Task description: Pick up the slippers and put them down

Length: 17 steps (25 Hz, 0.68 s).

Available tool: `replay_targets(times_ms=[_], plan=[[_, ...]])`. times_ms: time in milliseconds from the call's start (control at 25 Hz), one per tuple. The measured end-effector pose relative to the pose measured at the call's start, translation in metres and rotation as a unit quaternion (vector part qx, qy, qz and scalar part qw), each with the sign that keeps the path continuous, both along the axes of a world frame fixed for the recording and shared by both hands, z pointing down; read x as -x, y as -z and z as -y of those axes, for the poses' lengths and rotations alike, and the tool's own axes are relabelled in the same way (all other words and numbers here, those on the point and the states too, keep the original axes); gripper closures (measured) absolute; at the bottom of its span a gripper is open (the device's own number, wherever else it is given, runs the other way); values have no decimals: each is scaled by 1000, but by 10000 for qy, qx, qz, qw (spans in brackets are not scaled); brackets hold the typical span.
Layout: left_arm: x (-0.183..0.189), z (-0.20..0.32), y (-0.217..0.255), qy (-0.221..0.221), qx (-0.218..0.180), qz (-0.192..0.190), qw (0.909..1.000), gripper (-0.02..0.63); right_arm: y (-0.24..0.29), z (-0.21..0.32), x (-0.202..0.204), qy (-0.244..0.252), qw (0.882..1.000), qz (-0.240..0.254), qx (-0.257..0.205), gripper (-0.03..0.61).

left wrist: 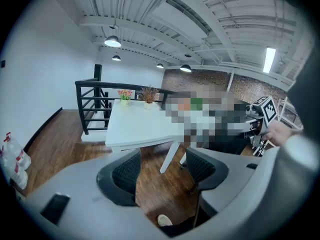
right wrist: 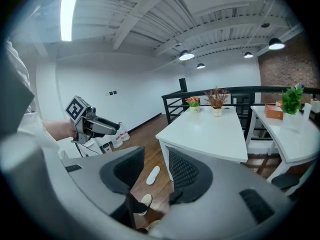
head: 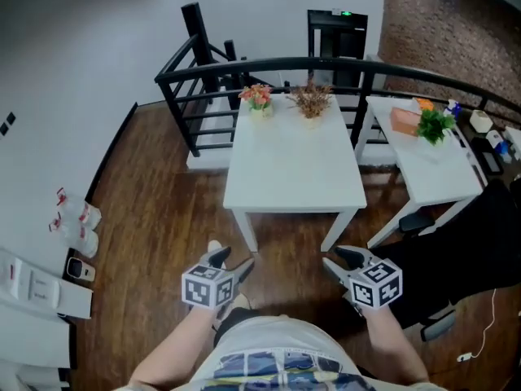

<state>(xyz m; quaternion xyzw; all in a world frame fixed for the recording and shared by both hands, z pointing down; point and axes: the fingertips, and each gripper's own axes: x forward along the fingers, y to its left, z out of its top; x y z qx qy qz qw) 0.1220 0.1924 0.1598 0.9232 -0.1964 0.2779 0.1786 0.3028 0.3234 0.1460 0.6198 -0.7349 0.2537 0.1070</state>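
— What worries you from here?

— Start close in. Both hands are up at about waist level. The pale flat slipper (right wrist: pixel 153 174) lies on the dark wooden floor (head: pixel 163 218), well below the left gripper (head: pixel 232 263) and a little ahead of it. That's a long stoop. There looks to be a second pale slipper (right wrist: pixel 145 201) on the person's own foot, almost under the grippers. Reaching down without looking, a jaw could nudge that one instead.

— And further out?

— The loose slipper sits just beside the near leg of the white square worktop (head: pixel 293 177). Come in from the wrong side and the gripper knocks the leg or shoves the slipper underneath. It's thin, too, so I'd guess jaws closing flat might skid over it.

— Is either gripper carrying anything?

— No. The left gripper's jaws stand wide apart with only floor between them. The right gripper (head: pixel 338 259) is the same: spread, touching nothing, with the loose slipper showing far below through the gap.
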Motion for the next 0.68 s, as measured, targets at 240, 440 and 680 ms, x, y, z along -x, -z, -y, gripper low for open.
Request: replay_targets(times_ms=[240,440,680], plan=[[10,3,4,233,-6,1,9997,324,9,11,16,264,9996,-94,39,407],[25,2,0,335,47,42,9994,324,8,14,30,391,9991,-68,119,408],[27,0,-3,383,51,14,9993,324,2,10,27,438,9989,-126,125,408]])
